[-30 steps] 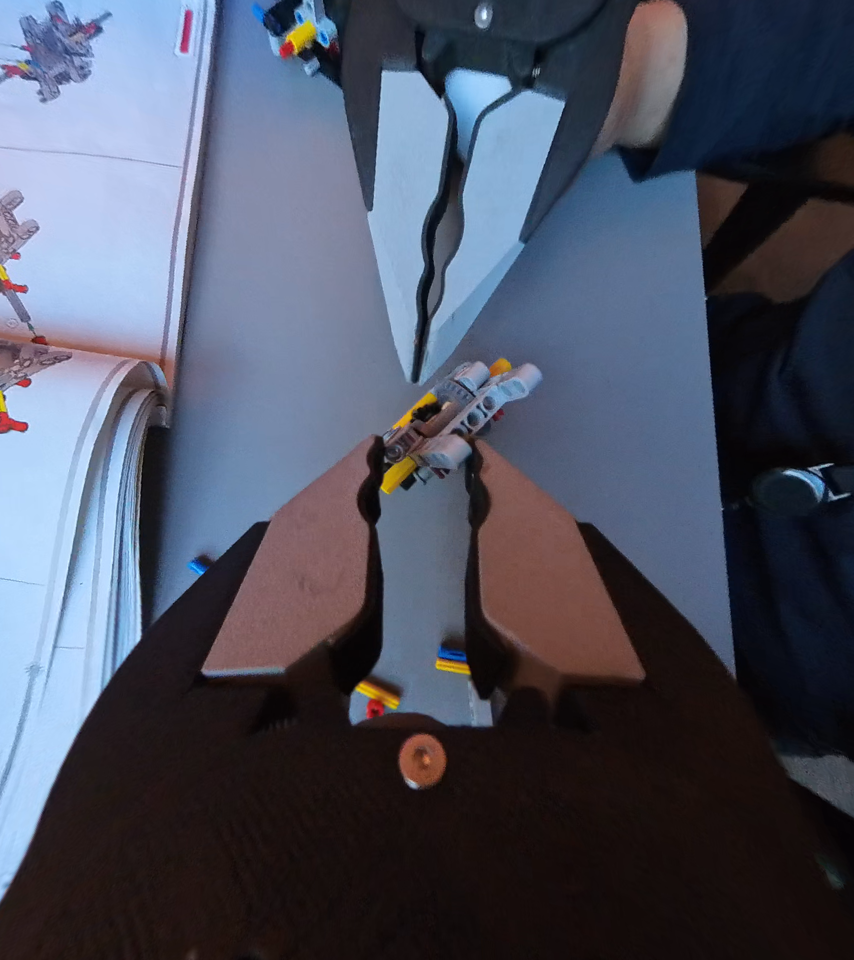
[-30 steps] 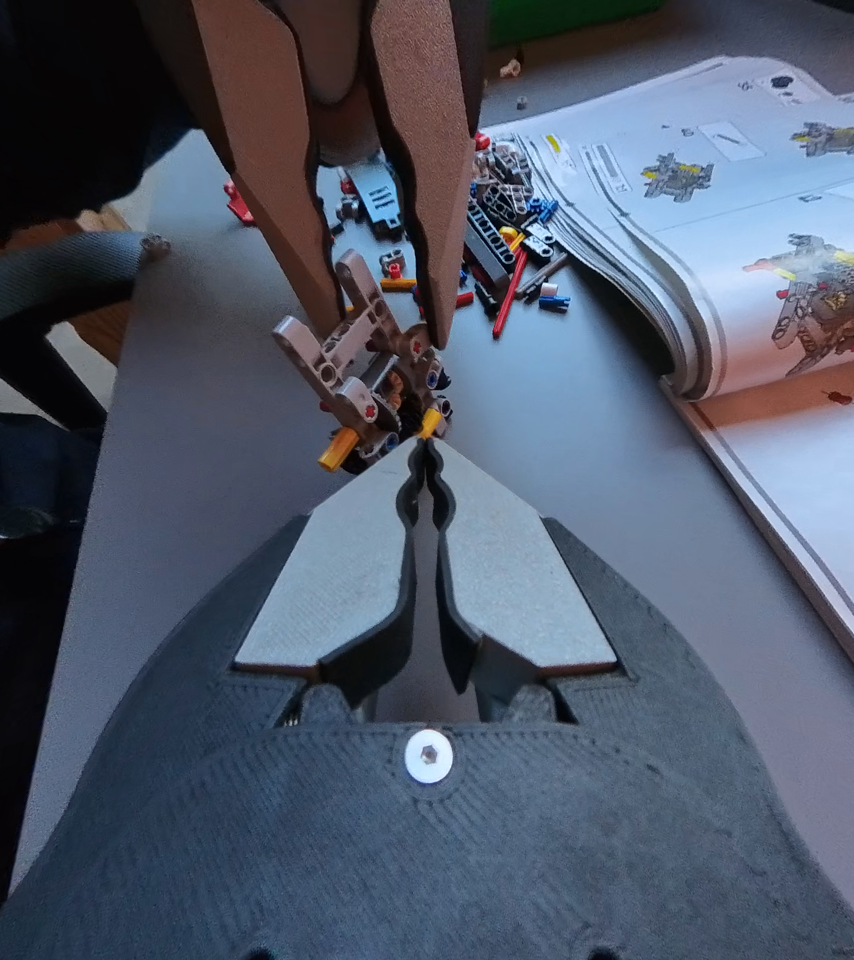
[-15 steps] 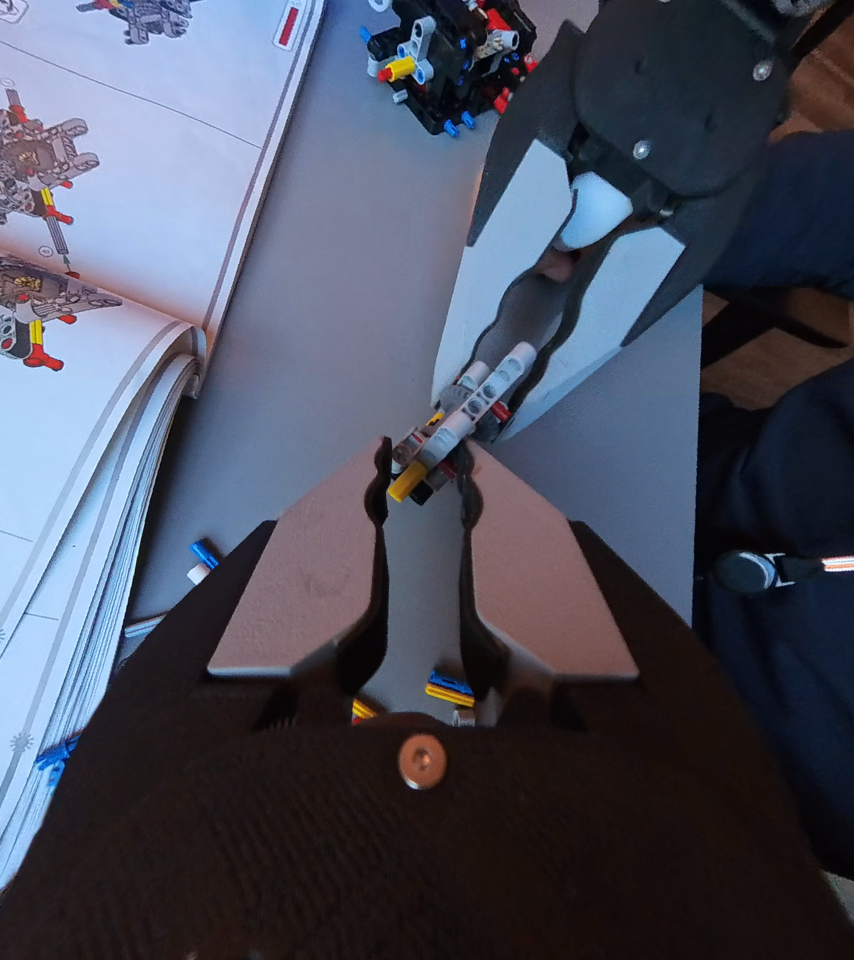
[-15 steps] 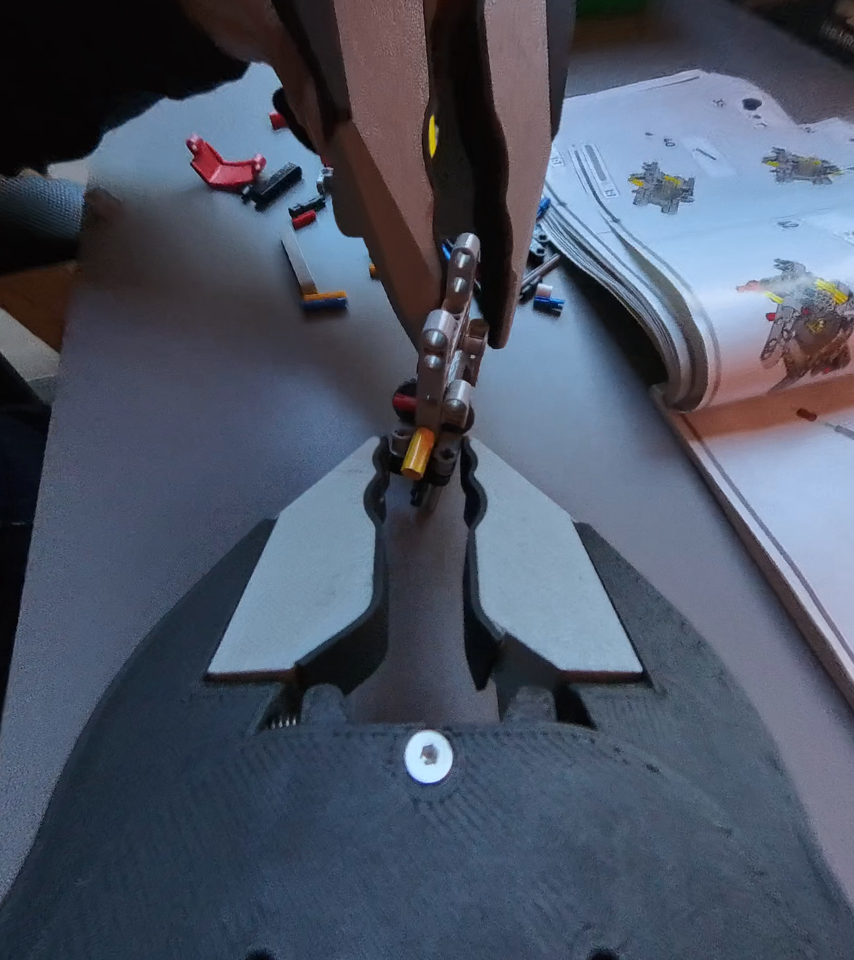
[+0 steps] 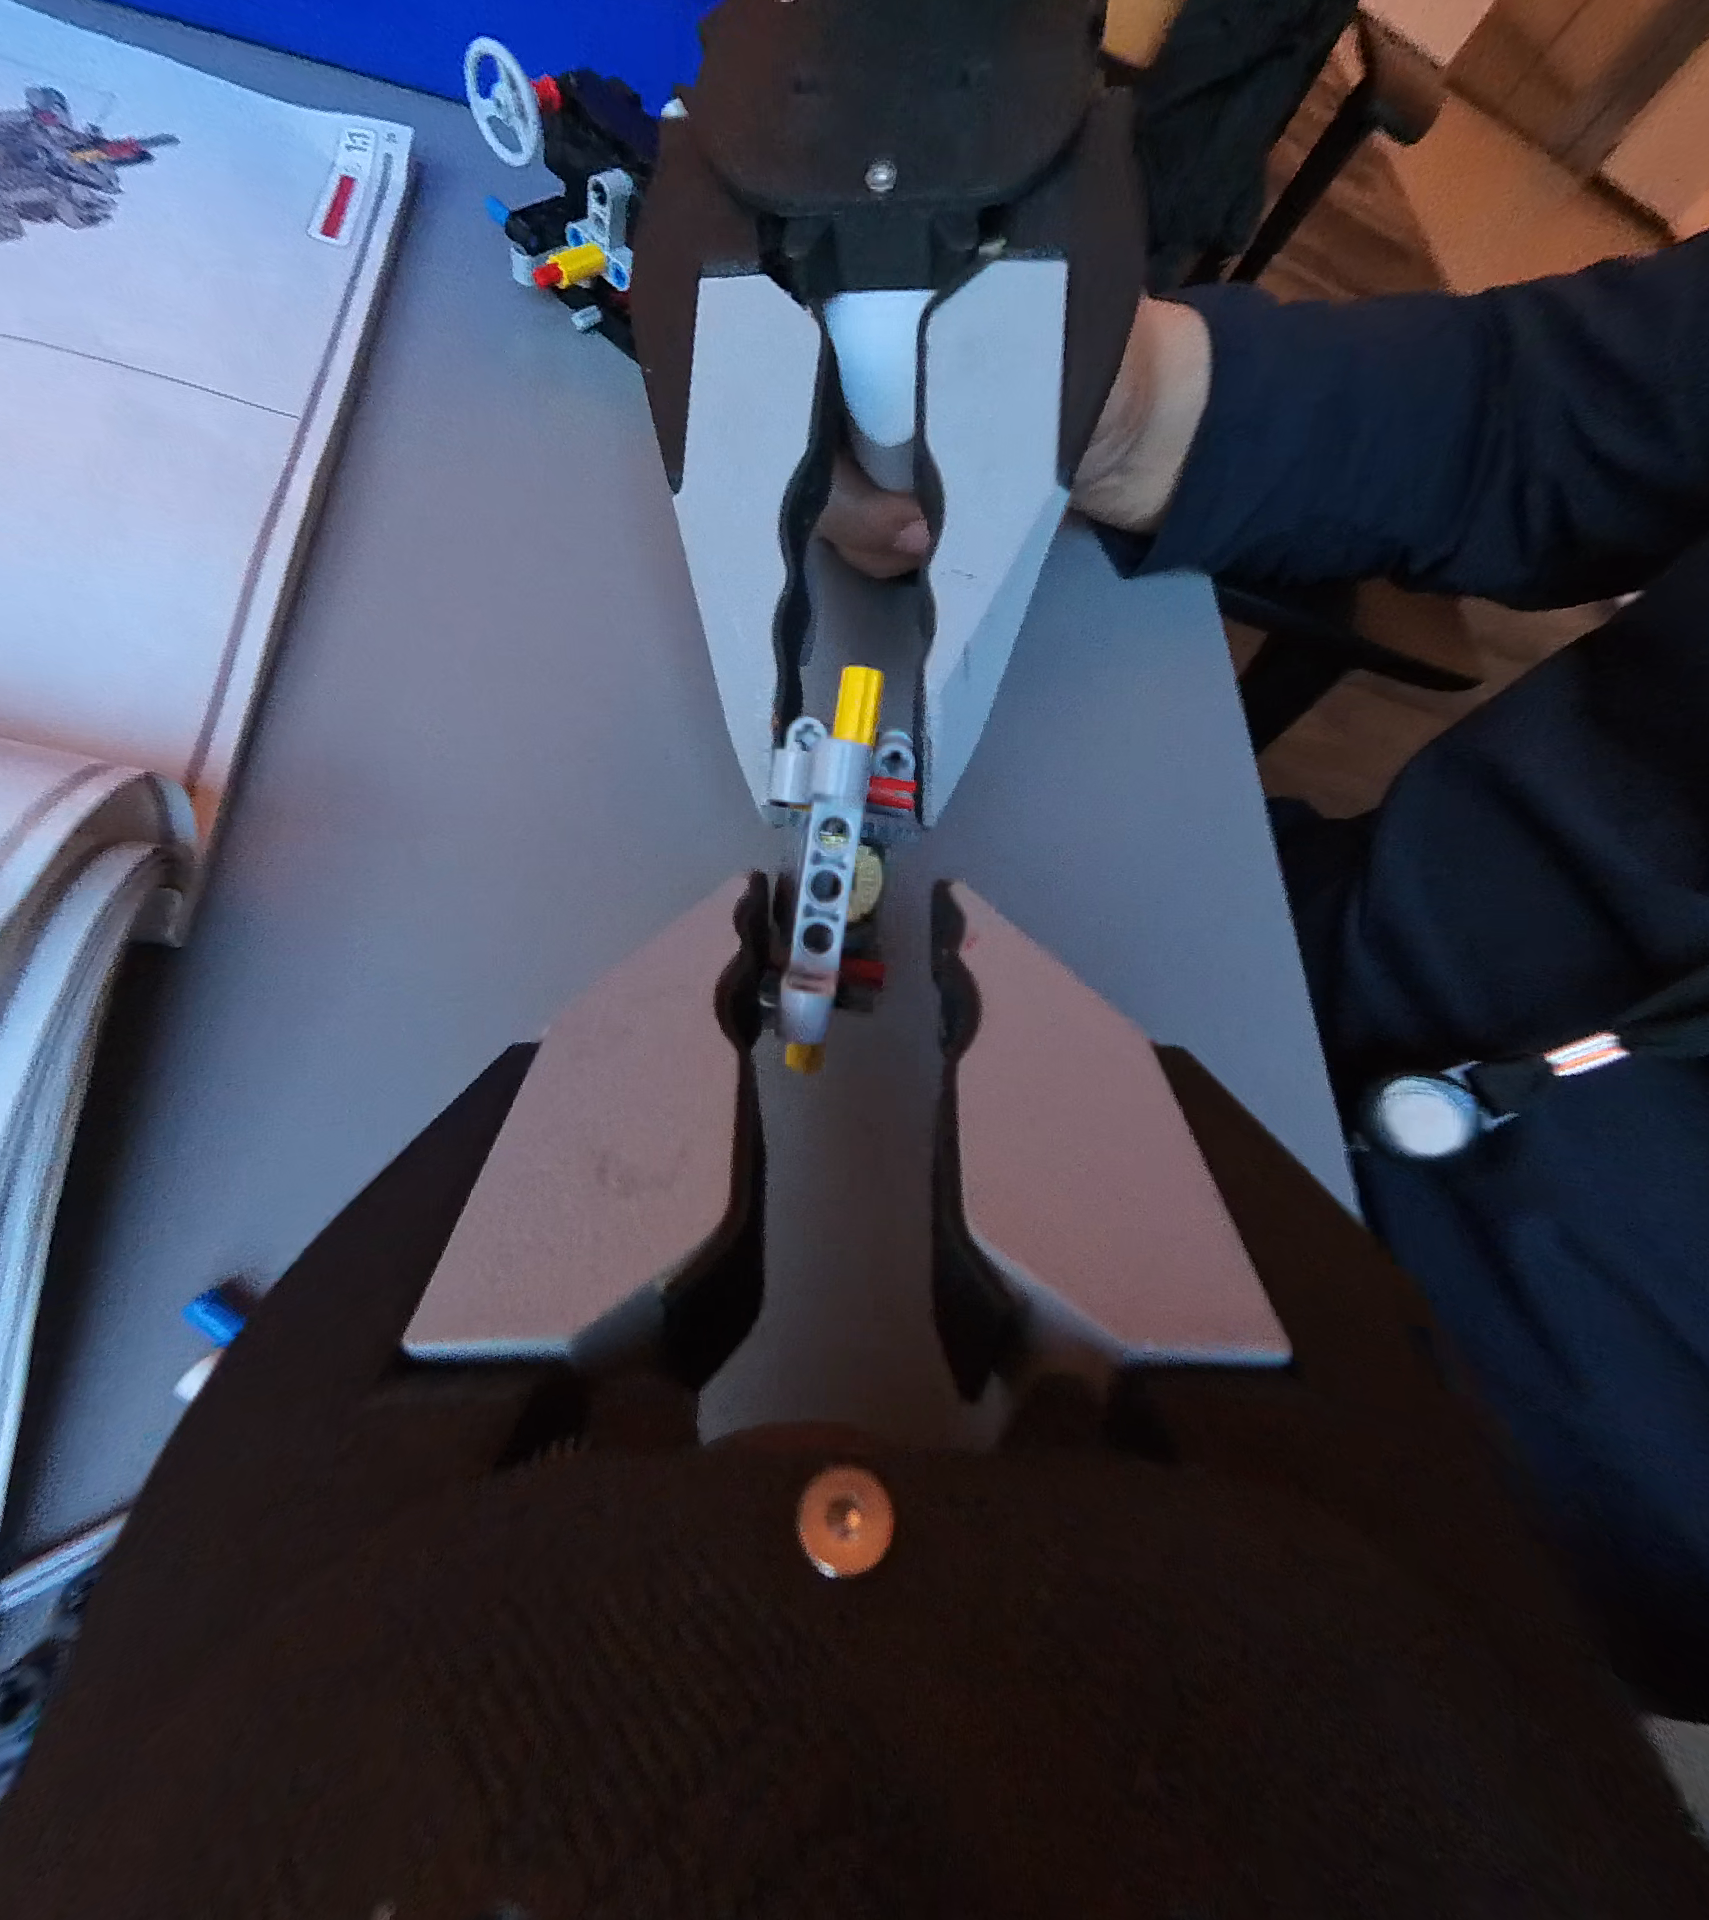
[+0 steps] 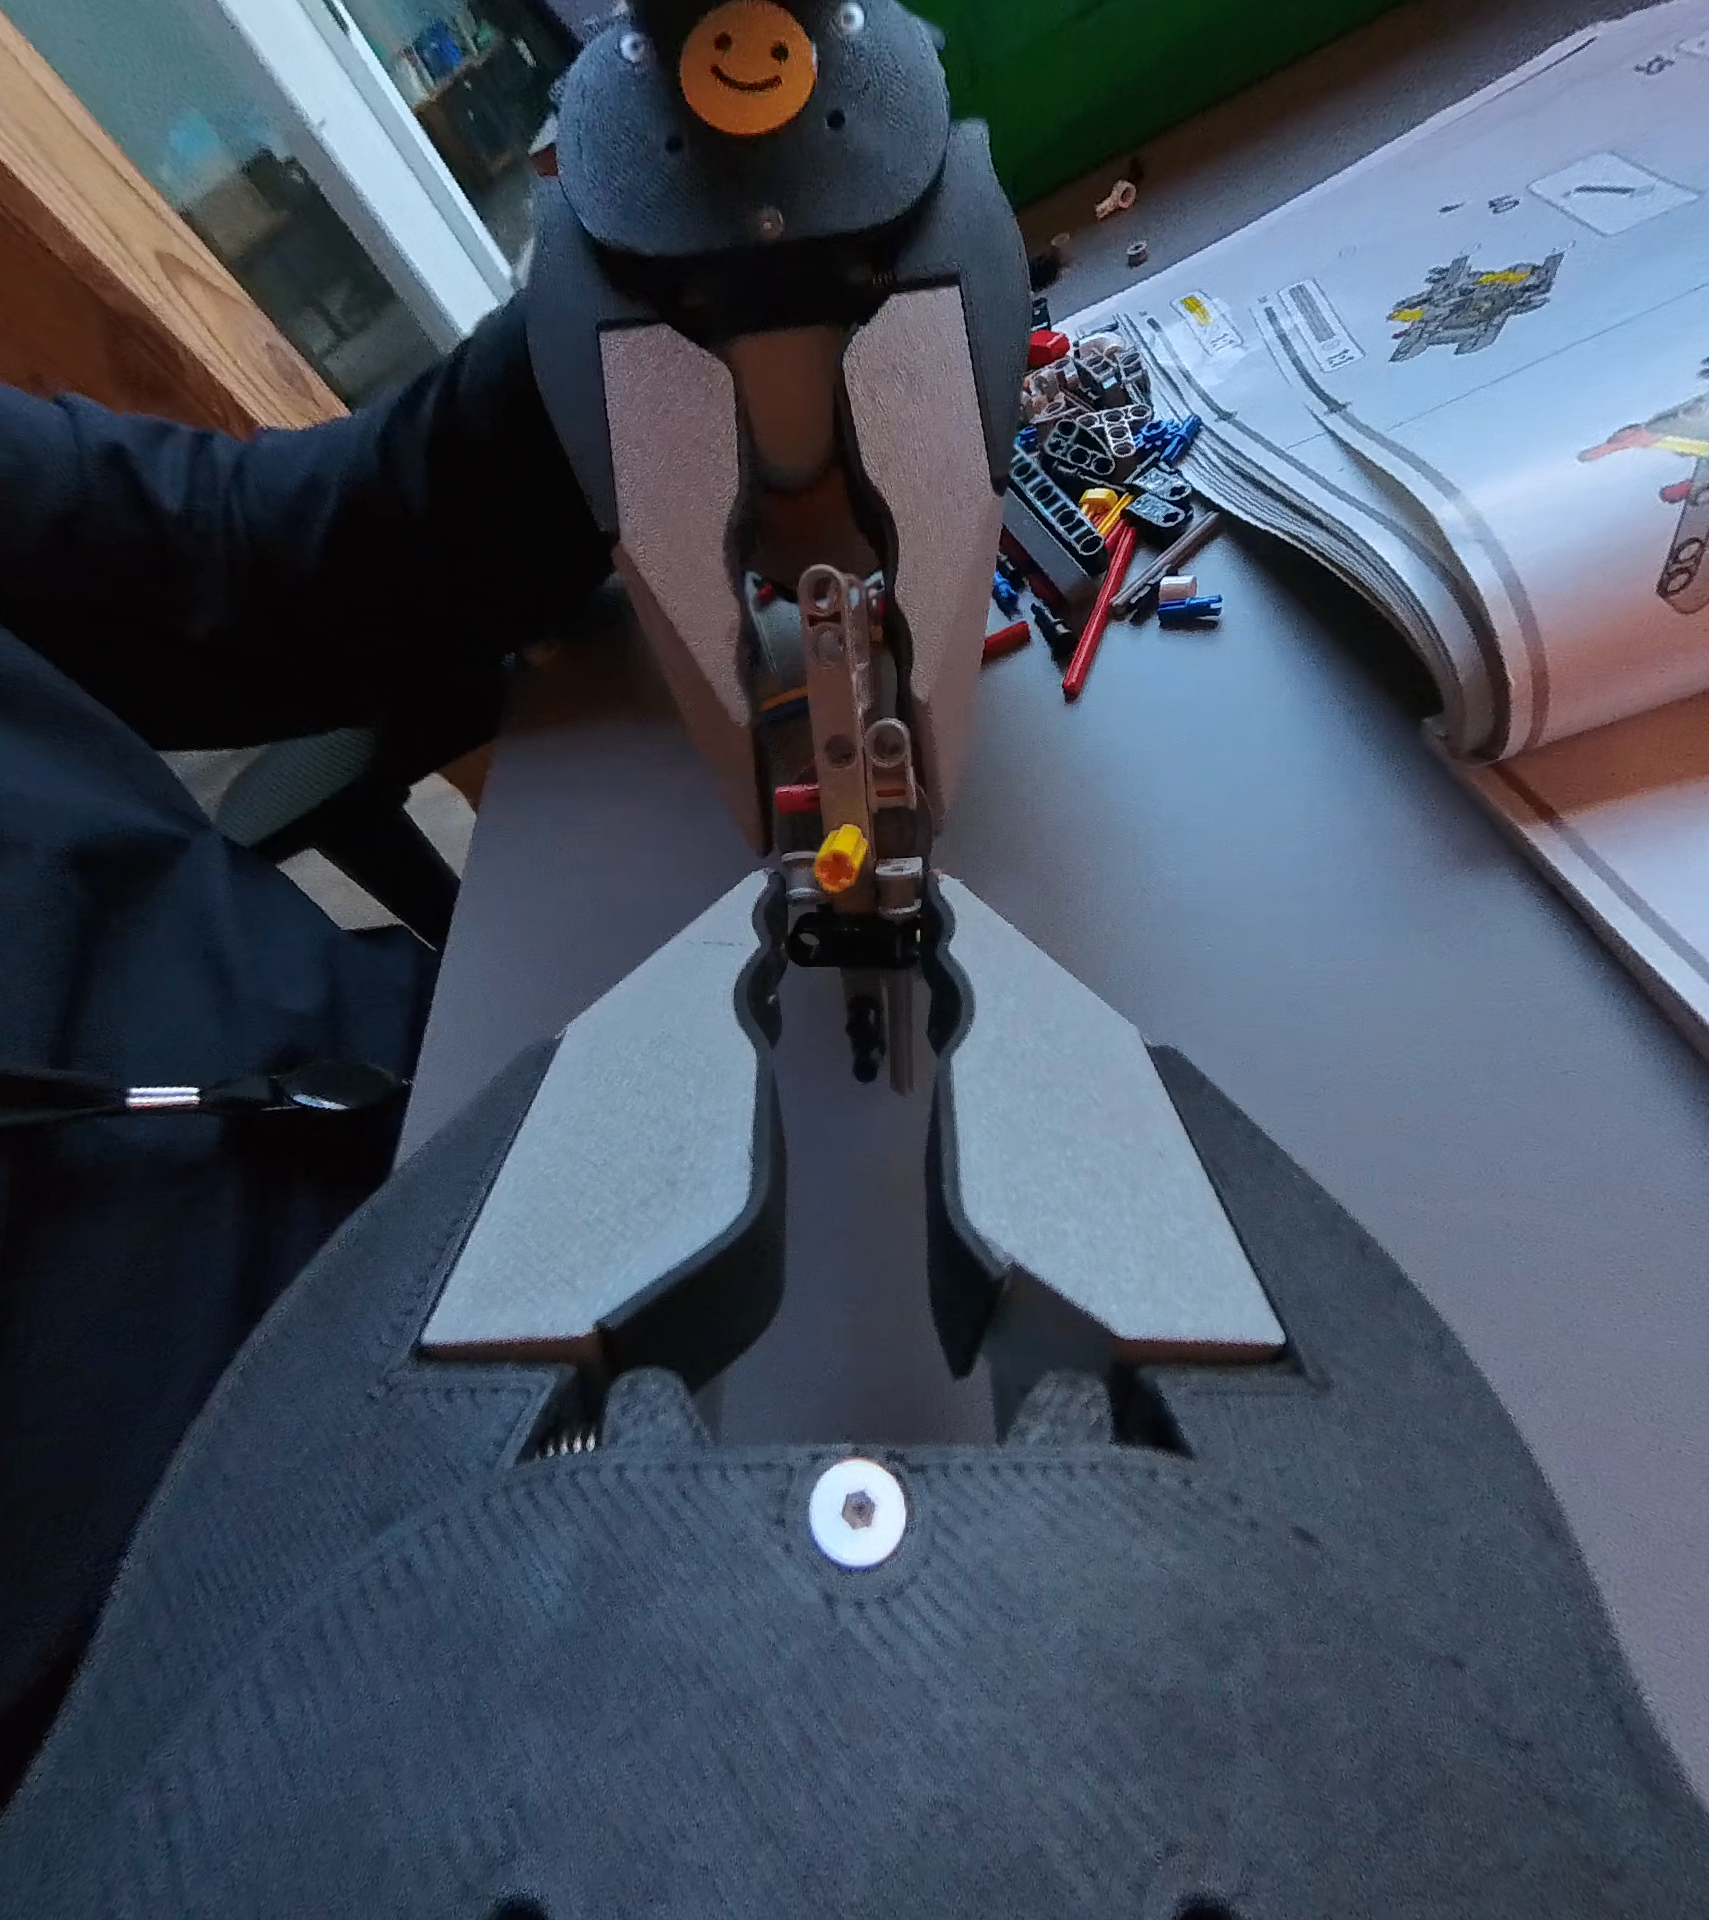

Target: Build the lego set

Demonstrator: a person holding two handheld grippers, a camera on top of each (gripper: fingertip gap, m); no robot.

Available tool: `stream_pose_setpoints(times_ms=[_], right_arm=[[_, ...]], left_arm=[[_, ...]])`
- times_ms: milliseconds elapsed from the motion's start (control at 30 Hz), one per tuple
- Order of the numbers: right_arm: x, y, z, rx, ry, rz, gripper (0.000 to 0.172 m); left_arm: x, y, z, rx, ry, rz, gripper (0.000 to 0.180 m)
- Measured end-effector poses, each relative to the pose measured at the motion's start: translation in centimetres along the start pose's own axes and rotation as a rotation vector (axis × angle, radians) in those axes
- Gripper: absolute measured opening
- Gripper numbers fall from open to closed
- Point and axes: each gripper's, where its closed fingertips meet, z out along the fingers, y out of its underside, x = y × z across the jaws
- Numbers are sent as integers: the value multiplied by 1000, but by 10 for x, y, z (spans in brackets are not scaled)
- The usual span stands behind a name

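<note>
The right gripper (image 6: 848, 914) was clenched on one end of a small toy-brick assembly (image 5: 829, 862), its two pads pressed against the grey and black parts. The other end of the assembly lay between the fingers of the left gripper (image 5: 842, 935), which stood apart from it with a visible gap on one side, so this gripper was released. The assembly hung above the grey table (image 5: 517, 727). Left of the assembly lay an open instruction booklet (image 5: 102, 416), and beyond it a pile of loose bricks (image 6: 1099, 488).
</note>
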Motion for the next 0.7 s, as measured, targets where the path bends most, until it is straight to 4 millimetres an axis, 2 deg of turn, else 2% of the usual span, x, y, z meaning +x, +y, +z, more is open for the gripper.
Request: stream_pose_setpoints(times_ms=[33,167,267,300,400,500,567,600,700], right_arm=[[0,-1,-1,10,-13,19,23],[-2,-6,-5,53,-56,66,22],[0,-10,-8,88,-71,110,22],[-1,-12,-9,105,-86,122,22],[-5,-23,-18,204,-152,165,22],[-7,-30,-24,260,-198,188,22],[-8,-32,-23,264,-193,182,22],[-10,-32,-21,262,-196,176,22],[-8,-32,-21,255,-161,153,22]], left_arm=[[2,1,0,-3,27,-24,35],[7,-5,-2,57,58,-23,41],[14,-10,-5,105,104,-38,58],[13,-12,-8,121,107,-48,58],[-6,-4,-10,93,12,-66,71],[4,-14,-11,156,61,-56,57],[12,-22,-7,195,101,-57,33],[10,-24,-5,204,88,-72,24],[7,-28,-4,249,104,-138,24]])
